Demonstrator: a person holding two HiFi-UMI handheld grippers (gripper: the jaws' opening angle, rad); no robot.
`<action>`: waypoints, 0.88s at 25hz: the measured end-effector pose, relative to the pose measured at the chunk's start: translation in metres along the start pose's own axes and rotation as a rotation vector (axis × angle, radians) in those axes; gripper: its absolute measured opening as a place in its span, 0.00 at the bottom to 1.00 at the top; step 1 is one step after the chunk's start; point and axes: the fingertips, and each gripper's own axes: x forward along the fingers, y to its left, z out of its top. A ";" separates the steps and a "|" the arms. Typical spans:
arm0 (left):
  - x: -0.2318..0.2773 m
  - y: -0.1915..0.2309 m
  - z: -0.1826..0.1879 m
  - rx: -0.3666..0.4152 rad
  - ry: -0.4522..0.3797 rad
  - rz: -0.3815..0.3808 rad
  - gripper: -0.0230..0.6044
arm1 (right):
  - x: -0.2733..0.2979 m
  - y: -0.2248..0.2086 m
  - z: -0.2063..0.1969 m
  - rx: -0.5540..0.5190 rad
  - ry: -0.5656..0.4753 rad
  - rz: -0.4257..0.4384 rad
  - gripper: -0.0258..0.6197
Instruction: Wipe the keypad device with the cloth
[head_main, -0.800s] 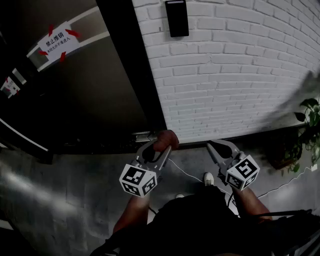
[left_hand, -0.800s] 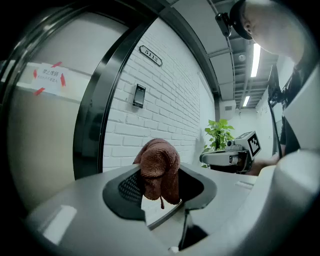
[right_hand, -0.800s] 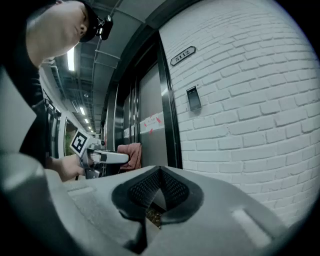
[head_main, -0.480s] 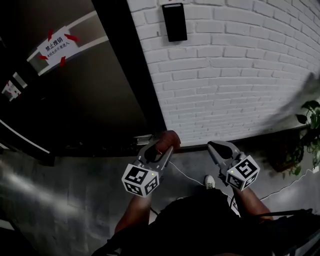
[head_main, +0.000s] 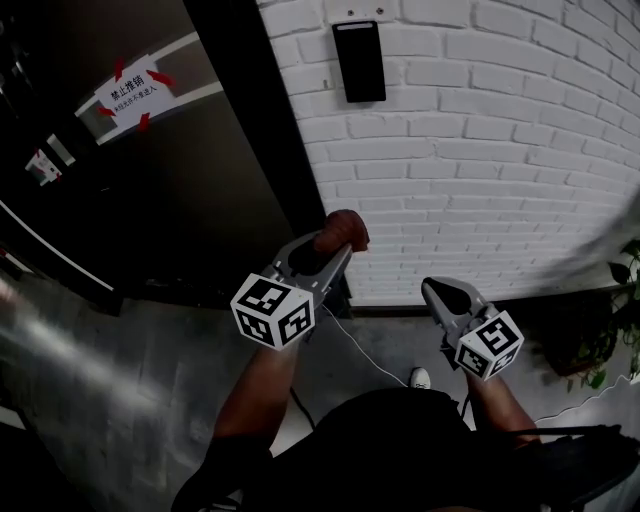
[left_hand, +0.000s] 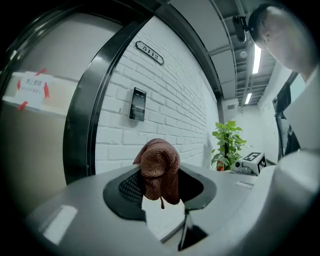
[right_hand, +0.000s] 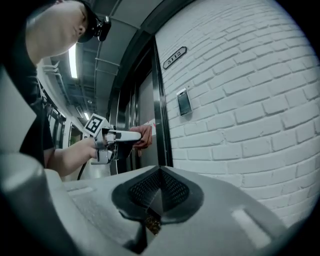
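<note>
1 cloth (left_hand: 159, 166) in left gripper (head_main: 333, 247), below keypad device (head_main: 358, 62)

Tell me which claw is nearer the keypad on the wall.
Left. The left claw, holding the cloth, sits below the keypad; the right claw hangs lower, farther right.

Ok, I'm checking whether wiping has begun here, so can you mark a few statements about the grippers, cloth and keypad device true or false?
1. The left gripper is shut on the brown cloth. True.
2. The cloth touches the keypad device. False: it is held below the device, apart from it.
3. The right gripper holds a second cloth. False: its jaws are together with nothing between them.
4. The keypad device is mounted on the white brick wall. True.
</note>
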 end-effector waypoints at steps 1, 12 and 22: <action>0.007 0.005 0.011 0.018 -0.008 0.013 0.31 | 0.001 -0.007 0.001 0.002 -0.004 0.005 0.03; 0.079 0.026 0.162 0.307 -0.103 0.140 0.31 | 0.009 -0.068 0.015 -0.024 -0.008 0.104 0.03; 0.116 0.053 0.256 0.314 -0.219 0.259 0.30 | 0.022 -0.096 0.020 -0.050 0.019 0.193 0.03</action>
